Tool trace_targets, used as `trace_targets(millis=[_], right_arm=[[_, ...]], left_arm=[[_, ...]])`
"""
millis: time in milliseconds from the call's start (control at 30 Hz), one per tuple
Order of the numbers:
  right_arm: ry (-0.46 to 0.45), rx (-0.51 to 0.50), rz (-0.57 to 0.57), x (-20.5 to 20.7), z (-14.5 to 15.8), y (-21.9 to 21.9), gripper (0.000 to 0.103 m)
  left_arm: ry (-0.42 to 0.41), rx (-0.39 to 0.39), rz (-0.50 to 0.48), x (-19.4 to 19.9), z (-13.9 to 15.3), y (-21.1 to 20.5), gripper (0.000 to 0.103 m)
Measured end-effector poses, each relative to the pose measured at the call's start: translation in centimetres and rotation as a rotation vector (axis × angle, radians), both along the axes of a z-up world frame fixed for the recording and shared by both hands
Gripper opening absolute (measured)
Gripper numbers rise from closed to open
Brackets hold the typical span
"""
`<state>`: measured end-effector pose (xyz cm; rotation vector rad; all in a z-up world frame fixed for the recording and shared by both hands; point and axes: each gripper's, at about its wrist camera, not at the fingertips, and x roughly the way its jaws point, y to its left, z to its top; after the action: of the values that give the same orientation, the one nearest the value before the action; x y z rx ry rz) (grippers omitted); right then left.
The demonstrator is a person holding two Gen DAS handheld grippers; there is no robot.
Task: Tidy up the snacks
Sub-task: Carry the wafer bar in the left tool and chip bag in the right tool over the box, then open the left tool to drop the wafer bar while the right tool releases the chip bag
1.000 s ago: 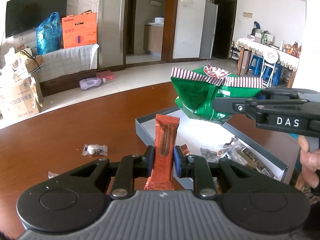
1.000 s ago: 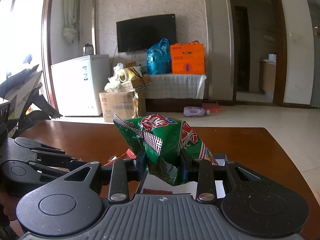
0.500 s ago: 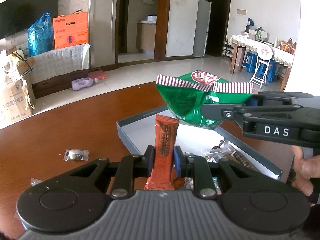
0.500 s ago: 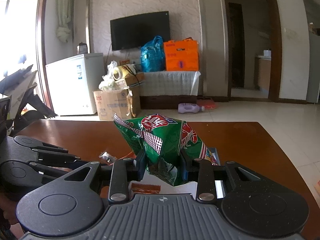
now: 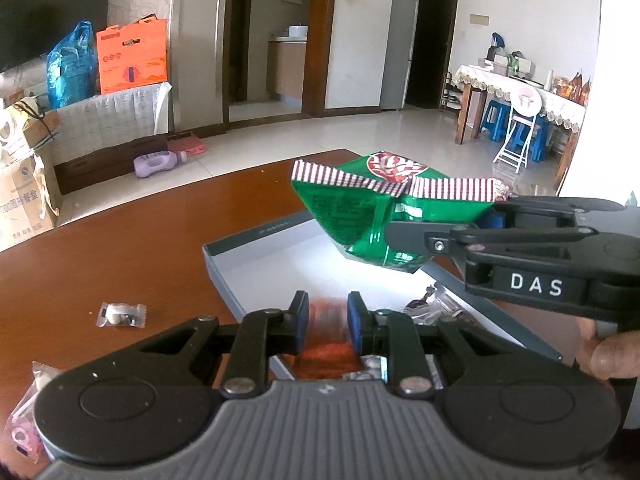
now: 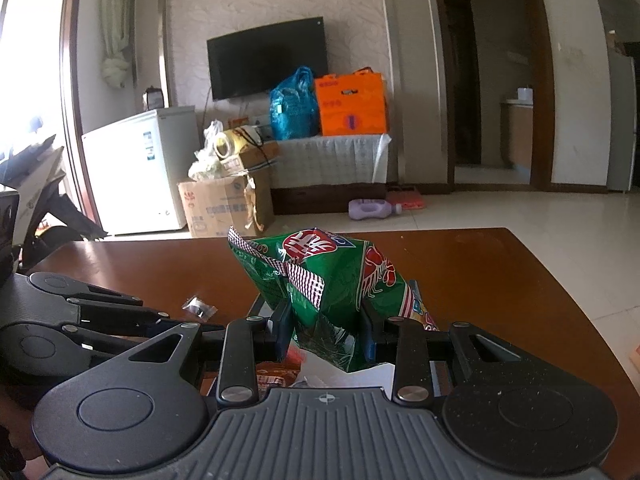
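Right gripper (image 6: pixel 324 330) marked "DAS", clamped on green snack bag (image 6: pixel 332 276); left gripper (image 5: pixel 326 322) around blurred orange wrapper (image 5: pixel 325 336).

The left gripper (image 5: pixel 324 316) points forward and down, its jaws narrow, with a blurred orange pack (image 5: pixel 325 334) between the pads; whether they grip it is unclear. The right gripper (image 6: pixel 324 320) reaches in from the right, across the left one's front, jaws clamped on a green bag (image 6: pixel 340 276). The fingers of the right hand (image 5: pixel 604 354) curl under its handle.
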<state>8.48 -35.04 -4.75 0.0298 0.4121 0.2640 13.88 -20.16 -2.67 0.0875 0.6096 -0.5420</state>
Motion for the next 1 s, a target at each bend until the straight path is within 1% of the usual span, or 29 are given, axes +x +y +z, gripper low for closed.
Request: trace_targets(millis=[200, 400, 500, 600, 700, 733, 900, 967, 1000], right_arm=[[0.000, 0.007, -0.008, 0.2, 0.0, -0.3, 0.035], [0.012, 0.008, -0.014, 0.4, -0.3, -0.3, 0.035], [0.045, 0.003, -0.009, 1.0, -0.6, 0.0, 0.035], [0.084, -0.009, -0.006, 1.6, -1.1, 0.4, 0.036], [0.108, -0.017, -0.012, 2.0, -1.4, 0.5, 0.039], [0.113, -0.015, -0.012, 2.2, -1.4, 0.6, 0.041], [0.112, -0.015, -0.019, 2.1, -1.3, 0.7, 0.059], [0.096, -0.018, -0.021, 2.0, -1.2, 0.8, 0.071], [0.090, -0.023, -0.024, 1.9, -1.1, 0.8, 0.073]], left_arm=[[0.003, -0.002, -0.004, 0.5, -0.4, -1.1, 0.018], [0.009, 0.005, -0.002, 1.0, -0.7, -1.3, 0.018], [0.017, 0.008, -0.008, 1.2, -0.8, -1.2, 0.018], [0.019, 0.029, -0.015, 1.2, -1.0, -1.6, 0.019], [0.019, 0.047, -0.011, 1.2, -1.3, -1.6, 0.019], [0.018, 0.046, -0.012, 1.2, -1.2, -1.5, 0.019], [0.013, 0.041, 0.014, 1.1, -1.1, -0.4, 0.019], [0.016, 0.045, 0.025, 1.2, -1.1, 0.1, 0.019], [0.017, 0.043, 0.030, 1.2, -1.1, 0.3, 0.022]])
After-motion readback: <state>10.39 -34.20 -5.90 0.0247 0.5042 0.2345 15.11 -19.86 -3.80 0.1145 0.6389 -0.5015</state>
